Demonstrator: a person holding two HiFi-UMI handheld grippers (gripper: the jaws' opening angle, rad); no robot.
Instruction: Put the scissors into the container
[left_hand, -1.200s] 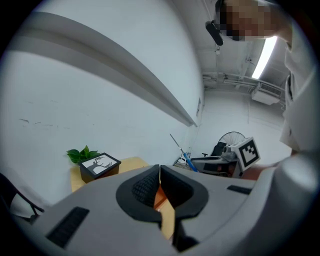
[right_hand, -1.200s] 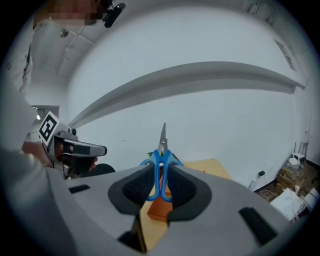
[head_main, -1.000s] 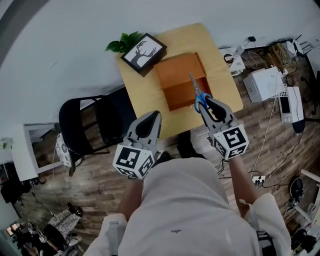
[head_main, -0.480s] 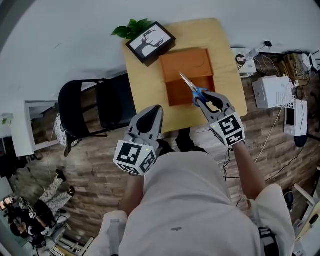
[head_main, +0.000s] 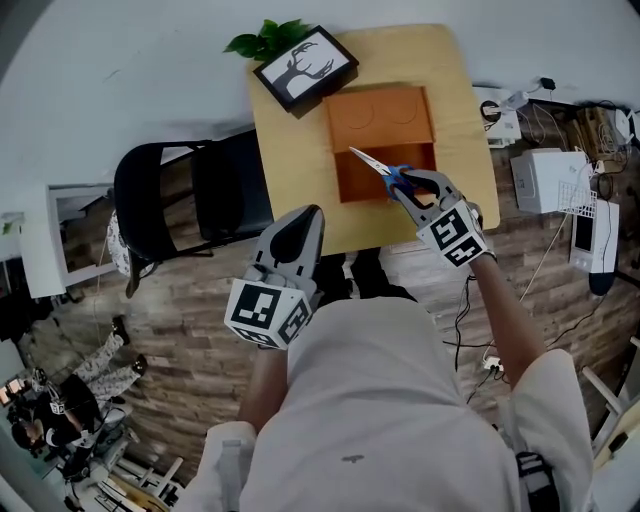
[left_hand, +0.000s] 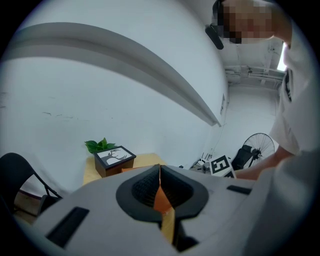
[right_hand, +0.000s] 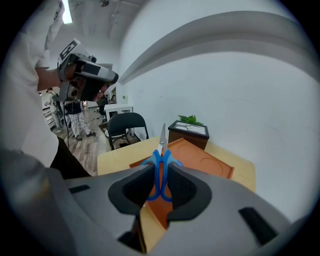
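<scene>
Scissors (head_main: 378, 168) with blue handles and steel blades are clamped by the handles in my right gripper (head_main: 405, 185), which is shut on them. Their blades point left and away, over the near part of the orange container (head_main: 360, 185) on the wooden table (head_main: 290, 180). In the right gripper view the scissors (right_hand: 161, 160) stand upright between the jaws of that gripper (right_hand: 159, 175), with the container (right_hand: 200, 162) behind. My left gripper (head_main: 300, 222) hangs shut and empty near the table's front edge. From its own view, the left gripper (left_hand: 160, 187) looks along the jaws toward the table.
A framed deer picture (head_main: 305, 68) and a green plant (head_main: 265, 38) sit at the table's far left corner. A black chair (head_main: 190, 205) stands left of the table. Boxes and cables (head_main: 545, 175) lie on the floor at the right.
My right gripper has carried the scissors forward over the container, and the blades have swung from pointing away to pointing left. The left gripper has stayed about where it was.
</scene>
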